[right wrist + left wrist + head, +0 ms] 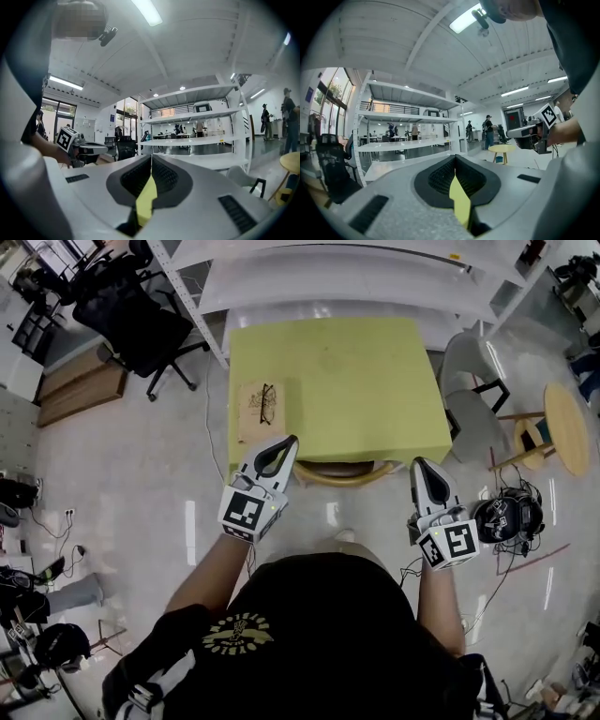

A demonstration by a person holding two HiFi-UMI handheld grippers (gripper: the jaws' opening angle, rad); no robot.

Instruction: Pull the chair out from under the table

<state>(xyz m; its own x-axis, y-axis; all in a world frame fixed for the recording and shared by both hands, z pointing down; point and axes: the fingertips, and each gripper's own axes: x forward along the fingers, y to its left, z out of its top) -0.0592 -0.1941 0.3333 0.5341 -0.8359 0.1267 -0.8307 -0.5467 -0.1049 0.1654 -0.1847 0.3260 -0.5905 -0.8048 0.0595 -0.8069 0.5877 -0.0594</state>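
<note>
Setting: open-plan lab or workshop hall. Evidence: white steel shelving racks (309, 282) at 12 o'clock; black office chair (131, 324) at 11 o'clock; loose cables (47, 521) at 9 o'clock on polished floor (141, 465); ceiling strip lights (465, 18); railed mezzanine (389, 108).

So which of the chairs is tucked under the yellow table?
The wooden chair, only its curved back showing at the table's near edge; the grey chair stands out beside the table, the black office chair far off.

table (347, 371): seen as yellow-green | chair (342, 476): seen as light brown | left gripper (286, 444), right gripper (419, 465): coloured white and grey, marked with black-and-white squares | book (255, 411): seen as brown | office chair (131, 320): seen as black
</note>
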